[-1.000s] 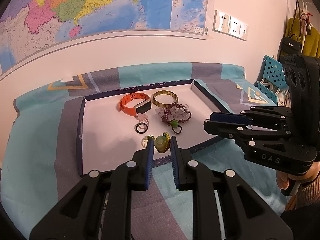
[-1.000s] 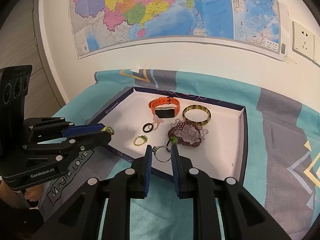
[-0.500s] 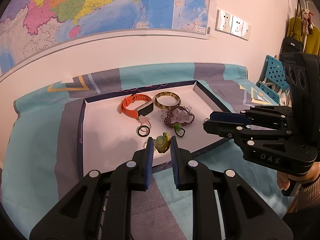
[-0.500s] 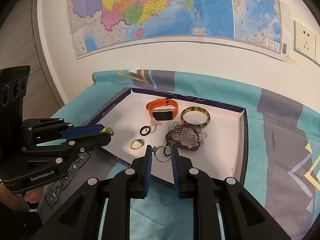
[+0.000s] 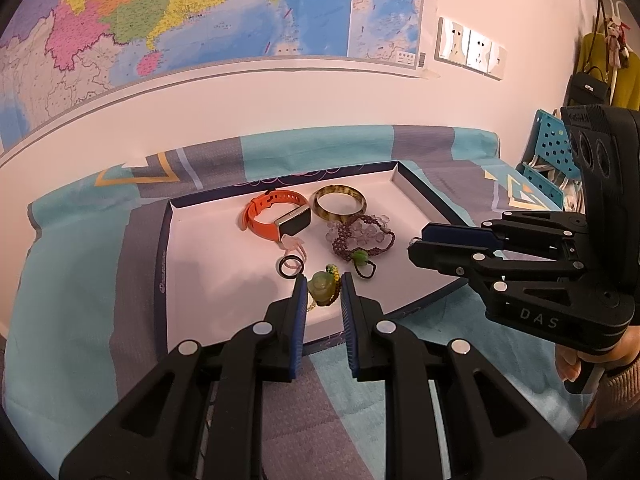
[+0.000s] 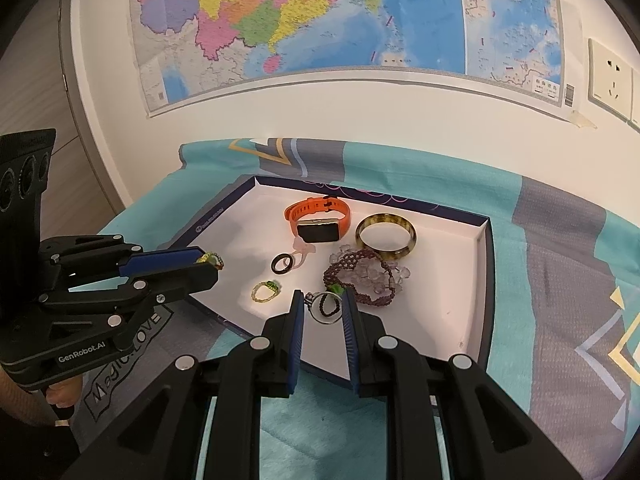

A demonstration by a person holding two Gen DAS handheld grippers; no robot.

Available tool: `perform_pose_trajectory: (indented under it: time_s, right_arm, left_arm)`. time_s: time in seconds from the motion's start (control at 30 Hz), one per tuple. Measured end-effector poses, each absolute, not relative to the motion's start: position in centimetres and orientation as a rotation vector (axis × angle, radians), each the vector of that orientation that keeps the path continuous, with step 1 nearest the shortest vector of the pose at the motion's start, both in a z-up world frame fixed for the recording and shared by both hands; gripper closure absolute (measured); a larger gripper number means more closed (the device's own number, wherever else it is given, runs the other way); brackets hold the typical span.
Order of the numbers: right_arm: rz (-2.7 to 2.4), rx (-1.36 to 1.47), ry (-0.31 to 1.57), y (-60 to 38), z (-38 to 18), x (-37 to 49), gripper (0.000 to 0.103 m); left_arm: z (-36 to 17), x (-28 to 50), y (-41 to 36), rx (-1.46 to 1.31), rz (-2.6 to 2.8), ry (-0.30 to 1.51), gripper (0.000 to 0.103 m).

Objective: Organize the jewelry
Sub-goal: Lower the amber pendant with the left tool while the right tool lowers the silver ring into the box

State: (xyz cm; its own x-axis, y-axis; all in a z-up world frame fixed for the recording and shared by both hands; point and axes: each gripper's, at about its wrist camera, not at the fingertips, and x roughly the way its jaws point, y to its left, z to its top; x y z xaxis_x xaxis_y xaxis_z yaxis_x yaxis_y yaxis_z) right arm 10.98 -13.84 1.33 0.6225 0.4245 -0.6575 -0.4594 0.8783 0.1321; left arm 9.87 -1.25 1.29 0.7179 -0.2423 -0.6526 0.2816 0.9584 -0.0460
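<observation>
Right wrist view counts one watch (image 6: 320,222), one bangle (image 6: 386,236); your right gripper (image 6: 322,306) pinches a silver ring (image 6: 325,309), angled down; left gripper (image 5: 323,286) pinches a green pendant (image 5: 322,287).

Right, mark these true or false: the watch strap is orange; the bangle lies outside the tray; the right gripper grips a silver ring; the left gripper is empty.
The watch strap is orange: true.
The bangle lies outside the tray: false, it lies inside, beside the watch.
The right gripper grips a silver ring: true.
The left gripper is empty: false, it is shut on a green pendant.
</observation>
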Motion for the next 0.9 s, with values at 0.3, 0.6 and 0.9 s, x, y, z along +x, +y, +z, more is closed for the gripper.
perform_pose_trajectory:
  time_s: [0.3,0.6,0.9]
  right_arm:
    - [0.504,-0.052,0.746,-13.7,1.1,11.3,0.086]
    - [0.502,-0.051,0.750,-13.7,1.1,11.5,0.086]
    - [0.500,-0.053,0.754,-13.6,1.0,11.8,0.086]
  left_arm:
    - [1.0,10.4,-1.3,0.056,-0.283,0.720,0.086]
    - [0.9,10.8,-1.3,0.056,-0.279,0.725,0.086]
    - [0.8,11.1,-1.3,0.054,-0.276,0.730,0.086]
